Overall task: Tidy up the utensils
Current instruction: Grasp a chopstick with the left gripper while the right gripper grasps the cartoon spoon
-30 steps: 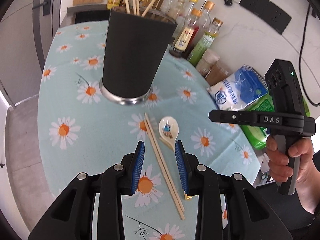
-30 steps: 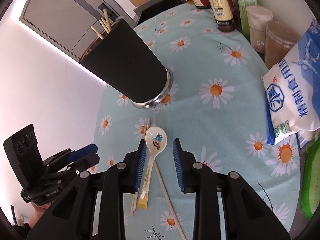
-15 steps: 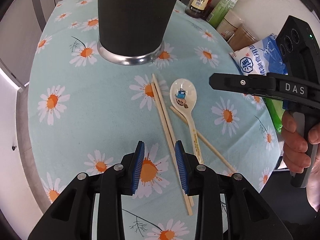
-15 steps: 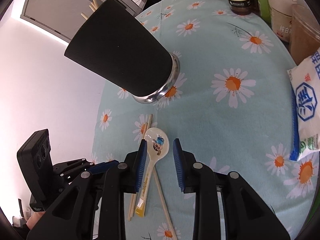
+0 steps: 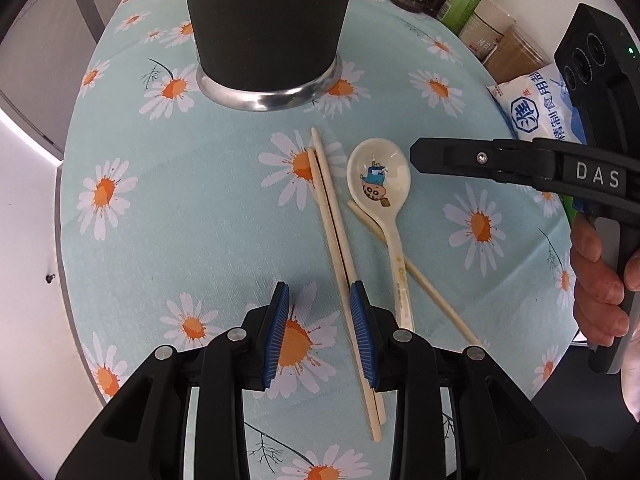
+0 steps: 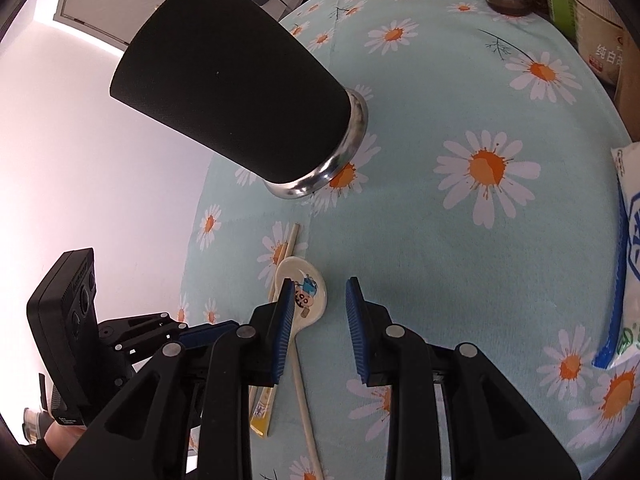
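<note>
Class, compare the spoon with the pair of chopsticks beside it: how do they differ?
The spoon is glossy white with a cartoon in its round bowl; the chopsticks are plain pale sticks. The spoon rests across a third stick; the chopsticks lie flat on the cloth. Both lie loose before the black cup.

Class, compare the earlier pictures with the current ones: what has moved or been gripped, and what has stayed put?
Both grippers have come down closer to the cloth: the left gripper over the paired chopsticks, the right gripper by the spoon. Neither has gripped anything. Spoon, chopsticks and black holder lie unmoved; jaw gaps unchanged.
</note>
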A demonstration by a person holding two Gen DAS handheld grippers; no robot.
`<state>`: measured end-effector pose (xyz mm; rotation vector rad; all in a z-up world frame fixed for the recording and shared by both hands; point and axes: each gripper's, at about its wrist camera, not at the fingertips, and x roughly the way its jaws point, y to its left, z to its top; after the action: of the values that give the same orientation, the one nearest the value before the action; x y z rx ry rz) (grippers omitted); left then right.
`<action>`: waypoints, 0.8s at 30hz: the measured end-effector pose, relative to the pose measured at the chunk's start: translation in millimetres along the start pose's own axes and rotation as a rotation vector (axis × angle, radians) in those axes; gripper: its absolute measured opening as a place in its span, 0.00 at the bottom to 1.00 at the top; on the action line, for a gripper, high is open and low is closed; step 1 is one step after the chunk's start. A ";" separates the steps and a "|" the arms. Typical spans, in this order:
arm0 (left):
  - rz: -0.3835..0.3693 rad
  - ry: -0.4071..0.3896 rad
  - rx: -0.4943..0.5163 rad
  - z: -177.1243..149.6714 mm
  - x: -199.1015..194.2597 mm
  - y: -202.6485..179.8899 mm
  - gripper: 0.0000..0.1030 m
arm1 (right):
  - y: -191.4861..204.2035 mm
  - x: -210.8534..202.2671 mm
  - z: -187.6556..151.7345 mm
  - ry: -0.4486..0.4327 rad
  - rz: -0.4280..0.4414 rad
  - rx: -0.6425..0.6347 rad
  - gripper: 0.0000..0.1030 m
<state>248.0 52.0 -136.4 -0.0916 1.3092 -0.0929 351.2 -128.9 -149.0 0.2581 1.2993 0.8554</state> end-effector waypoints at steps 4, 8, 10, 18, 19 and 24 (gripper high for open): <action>0.025 0.008 -0.009 1.9 1.0 -1.2 0.30 | -2.7 0.6 1.2 0.005 0.016 -0.011 0.25; 0.041 0.016 -0.019 3.5 2.3 -3.3 0.30 | -3.1 0.9 3.4 0.008 0.028 -0.027 0.25; 0.045 0.021 -0.021 5.5 4.3 -5.9 0.29 | -2.1 3.8 3.1 0.018 0.026 -0.036 0.22; 0.063 0.033 -0.040 9.8 6.7 -10.1 0.22 | -1.5 16.5 1.2 0.053 0.028 -0.054 0.19; 0.066 0.034 -0.043 10.1 6.8 -9.3 0.20 | -2.1 16.3 1.2 0.052 0.031 -0.052 0.19; 0.094 0.056 -0.029 13.3 8.6 -11.8 0.20 | 0.1 22.1 3.4 0.063 0.033 -0.068 0.19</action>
<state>262.8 39.5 -139.7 -0.0519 1.3686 0.0038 354.7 -112.8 -164.2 0.2005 1.3246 0.9410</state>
